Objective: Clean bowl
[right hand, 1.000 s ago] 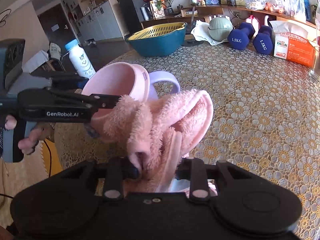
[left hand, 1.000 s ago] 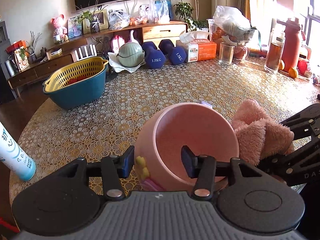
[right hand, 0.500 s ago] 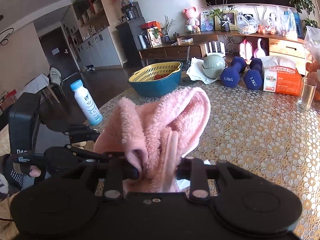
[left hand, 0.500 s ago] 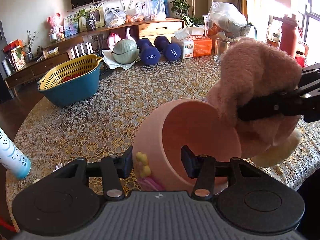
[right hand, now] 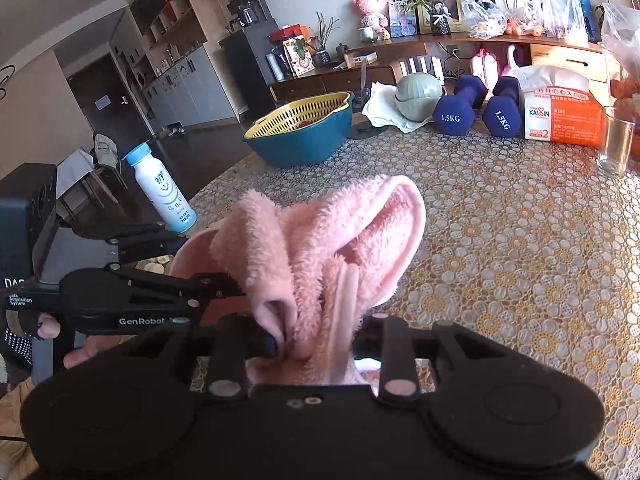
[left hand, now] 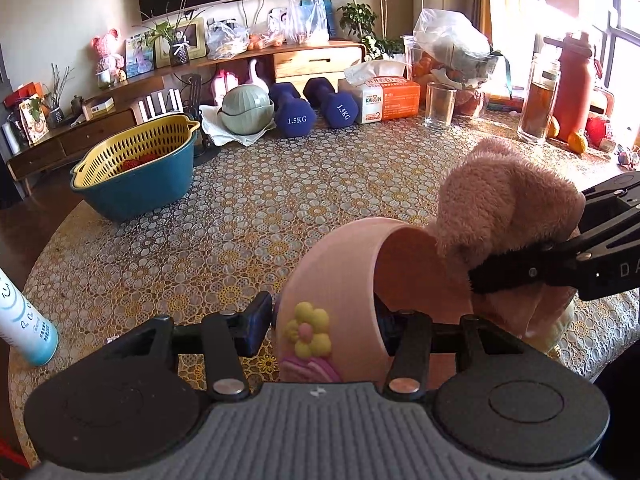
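Gripping bowl (left hand: 340, 280) wall: left tool (left hand: 324, 320); right tool (right hand: 316, 344) pinching cloth (right hand: 332, 240) at rim.

Bowl (left hand: 340, 276) sitting in left gripper (left hand: 320, 320), cloth (left hand: 500, 208) pressing in from 2 o'clock. Colander basin (left hand: 136, 176) lying at 10 o'clock on table (left hand: 280, 184), dumbbells (left hand: 312, 108) at 12.

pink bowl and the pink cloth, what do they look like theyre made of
The pink bowl looks like matte moulded plastic, possibly silicone: smooth, even colour, no glaze shine, with a raised yellow flower on its wall. The pink cloth looks like plush microfibre or coral fleece: long fuzzy pile and soft, floppy folds where the right gripper pinches it.
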### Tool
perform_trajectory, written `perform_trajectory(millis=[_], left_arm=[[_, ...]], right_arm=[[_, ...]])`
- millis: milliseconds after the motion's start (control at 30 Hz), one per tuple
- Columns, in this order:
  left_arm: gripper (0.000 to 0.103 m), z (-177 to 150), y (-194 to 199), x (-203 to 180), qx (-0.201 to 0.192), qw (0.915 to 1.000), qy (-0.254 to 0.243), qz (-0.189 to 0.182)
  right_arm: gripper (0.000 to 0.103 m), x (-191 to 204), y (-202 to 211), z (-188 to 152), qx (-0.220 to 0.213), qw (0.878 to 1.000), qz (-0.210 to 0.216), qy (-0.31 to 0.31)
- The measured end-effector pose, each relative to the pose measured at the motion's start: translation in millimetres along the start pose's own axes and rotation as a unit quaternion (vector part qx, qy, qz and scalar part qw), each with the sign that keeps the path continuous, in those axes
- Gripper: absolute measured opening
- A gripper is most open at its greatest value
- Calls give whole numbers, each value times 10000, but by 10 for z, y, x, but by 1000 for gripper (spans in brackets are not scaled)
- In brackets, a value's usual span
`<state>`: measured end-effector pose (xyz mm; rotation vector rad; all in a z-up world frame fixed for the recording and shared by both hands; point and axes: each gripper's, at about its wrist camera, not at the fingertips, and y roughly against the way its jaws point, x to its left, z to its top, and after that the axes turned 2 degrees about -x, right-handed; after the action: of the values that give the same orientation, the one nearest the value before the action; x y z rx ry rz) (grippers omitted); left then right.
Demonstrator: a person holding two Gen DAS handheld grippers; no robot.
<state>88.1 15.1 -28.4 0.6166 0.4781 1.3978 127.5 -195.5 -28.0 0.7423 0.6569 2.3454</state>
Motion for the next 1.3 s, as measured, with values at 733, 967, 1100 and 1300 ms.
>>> perform_trajectory(millis=[733,967,1100,1300], left_arm=[[51,69,136,362,-150,9990,106,408],[58,12,295,535,-260,9982,79,528],[58,21,438,549,-435,9982,76,418],[66,64,624,345,-664,9974,-287,4]], right_arm=[[29,147,-356,555,-149,9989,300,-331],[29,235,-549,657,-53,9982,467,-378],[29,264,-498,646,-88,9984,449,-334],[29,213,-378,567,41,9999,131,-36]])
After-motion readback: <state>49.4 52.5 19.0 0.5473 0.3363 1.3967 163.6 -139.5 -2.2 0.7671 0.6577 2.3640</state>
